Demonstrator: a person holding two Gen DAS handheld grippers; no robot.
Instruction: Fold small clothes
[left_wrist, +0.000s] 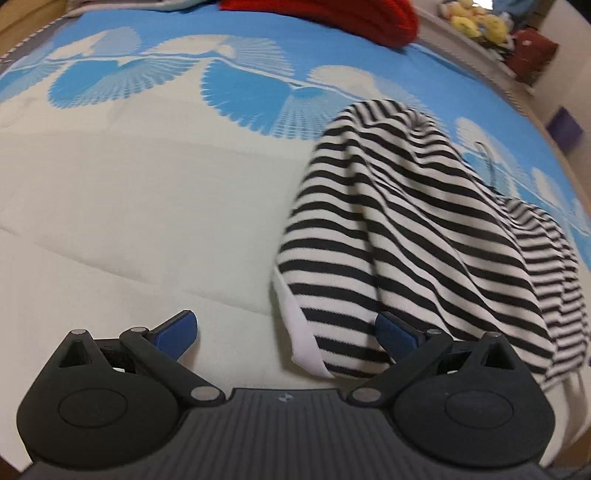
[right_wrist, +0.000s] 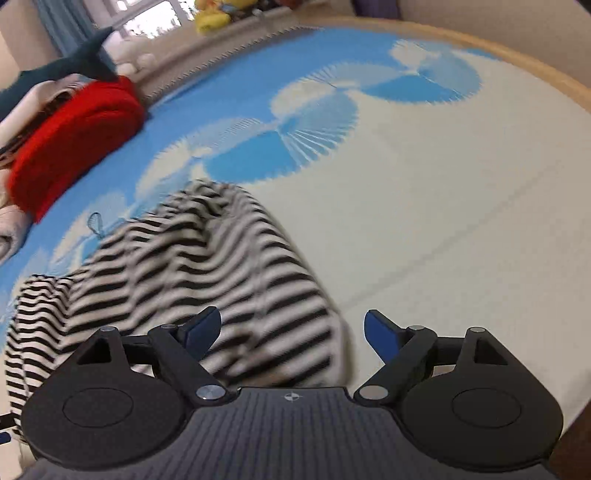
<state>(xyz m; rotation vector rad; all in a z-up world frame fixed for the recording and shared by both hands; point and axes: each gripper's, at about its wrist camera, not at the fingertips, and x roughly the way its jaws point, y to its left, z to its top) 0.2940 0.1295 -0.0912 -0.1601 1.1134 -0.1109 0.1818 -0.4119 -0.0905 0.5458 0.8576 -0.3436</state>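
Observation:
A black-and-white striped garment (left_wrist: 399, 236) lies bunched on the bed cover, right of centre in the left wrist view, with a white hem band toward me. My left gripper (left_wrist: 286, 332) is open just above its near hem edge, its right finger at the cloth. In the right wrist view the same garment (right_wrist: 207, 273) lies left of centre, blurred. My right gripper (right_wrist: 291, 334) is open over its near right edge and holds nothing.
The bed cover (left_wrist: 129, 206) is pale with a blue fan pattern. A red folded item (right_wrist: 74, 140) lies on a pile at the far side, also in the left wrist view (left_wrist: 332, 18). Plush toys (left_wrist: 476, 22) sit on a ledge beyond the bed. The bed's wooden edge (right_wrist: 535, 70) runs at right.

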